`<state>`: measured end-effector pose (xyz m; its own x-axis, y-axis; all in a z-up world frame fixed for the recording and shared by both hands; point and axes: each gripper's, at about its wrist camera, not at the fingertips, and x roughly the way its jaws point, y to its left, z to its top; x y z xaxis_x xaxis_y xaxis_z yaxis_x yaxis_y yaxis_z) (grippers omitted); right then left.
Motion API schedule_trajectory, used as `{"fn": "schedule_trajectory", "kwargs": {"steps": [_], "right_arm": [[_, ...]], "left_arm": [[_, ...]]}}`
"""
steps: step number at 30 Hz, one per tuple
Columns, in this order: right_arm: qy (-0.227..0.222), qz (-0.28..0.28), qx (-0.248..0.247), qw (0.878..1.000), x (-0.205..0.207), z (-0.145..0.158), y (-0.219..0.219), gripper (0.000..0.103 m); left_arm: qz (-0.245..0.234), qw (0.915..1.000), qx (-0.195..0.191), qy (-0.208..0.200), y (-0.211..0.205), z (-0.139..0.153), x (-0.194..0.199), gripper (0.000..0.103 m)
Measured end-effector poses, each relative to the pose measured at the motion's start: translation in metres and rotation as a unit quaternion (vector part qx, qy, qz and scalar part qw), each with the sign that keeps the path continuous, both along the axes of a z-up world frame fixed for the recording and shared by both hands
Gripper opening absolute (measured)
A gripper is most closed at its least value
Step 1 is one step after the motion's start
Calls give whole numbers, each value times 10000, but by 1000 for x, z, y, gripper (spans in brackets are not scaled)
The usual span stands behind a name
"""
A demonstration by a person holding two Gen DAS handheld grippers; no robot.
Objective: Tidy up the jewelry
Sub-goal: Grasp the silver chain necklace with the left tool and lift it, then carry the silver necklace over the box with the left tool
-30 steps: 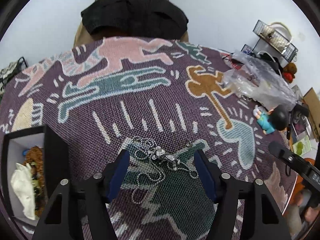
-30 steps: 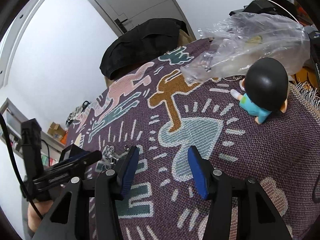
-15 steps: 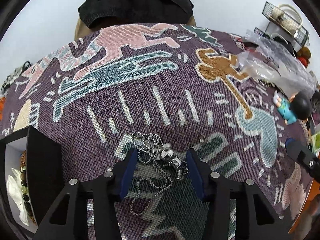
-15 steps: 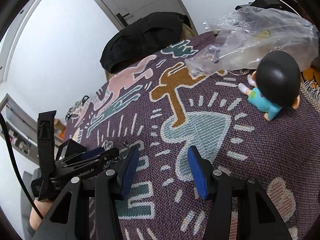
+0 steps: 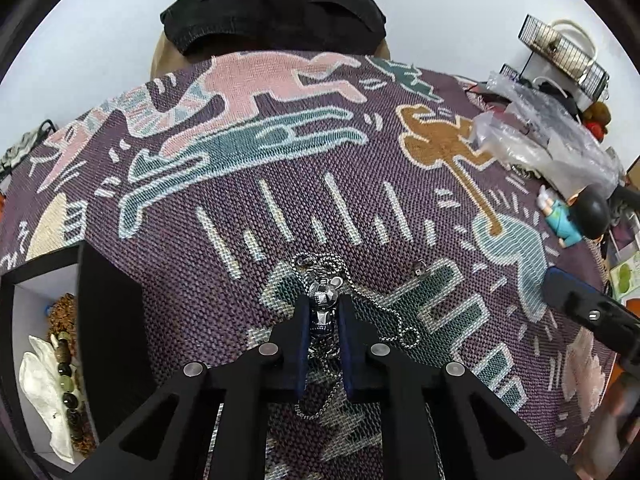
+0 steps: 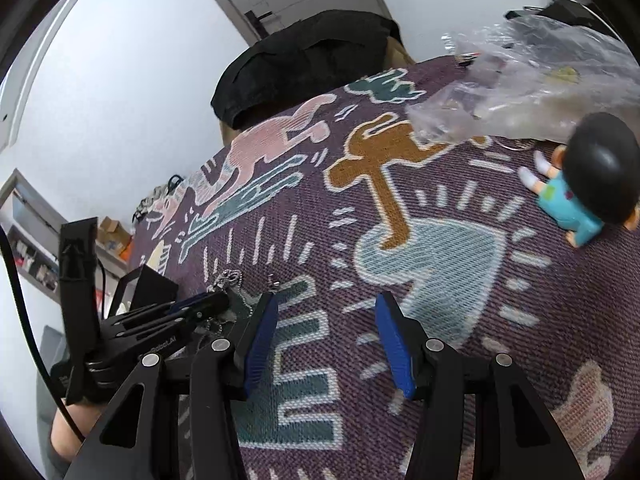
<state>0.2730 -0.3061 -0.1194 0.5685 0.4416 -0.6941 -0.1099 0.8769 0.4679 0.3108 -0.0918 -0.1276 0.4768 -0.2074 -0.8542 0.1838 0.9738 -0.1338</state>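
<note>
A silver ball-chain necklace with a small metal bear pendant (image 5: 324, 300) lies on the patterned purple cloth (image 5: 280, 184). My left gripper (image 5: 324, 312) is shut on the pendant, its chain trailing loose under and beside the fingers. The black jewelry box (image 5: 104, 320) stands at the left, holding beaded bracelets (image 5: 68, 376) and a white piece. My right gripper (image 6: 326, 308) is open and empty above the cloth, to the right of the left gripper (image 6: 216, 300). A small earring (image 5: 418, 268) lies on the cloth just right of the necklace.
A toy figure with black hair (image 6: 580, 188) and a crumpled clear plastic bag (image 6: 520, 80) sit at the far right of the cloth. A black garment (image 5: 276, 12) hangs over a chair at the far edge. A wire rack (image 5: 560, 48) stands at the back right.
My left gripper has closed from wide open onto the bear pendant. The right gripper has stayed open and drifted slightly.
</note>
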Motion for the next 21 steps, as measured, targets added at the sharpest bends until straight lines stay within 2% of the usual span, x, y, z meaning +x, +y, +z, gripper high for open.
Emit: {"fn": "schedule_trajectory", "kwargs": {"steps": [6,10,21], "right_arm": [[76,244,-105,9996,12,-3,23,52],[147,375,-170,9990,19,-4,35,44],[244,582,-661,9958,38,-10,66,43]], "left_arm": [[52,9995,-171,-271,11,24,-6,14],[65,9985,-262,-479,19,44,-10,13],[164,9930,-330,-1118,42,108,-25,13]]}}
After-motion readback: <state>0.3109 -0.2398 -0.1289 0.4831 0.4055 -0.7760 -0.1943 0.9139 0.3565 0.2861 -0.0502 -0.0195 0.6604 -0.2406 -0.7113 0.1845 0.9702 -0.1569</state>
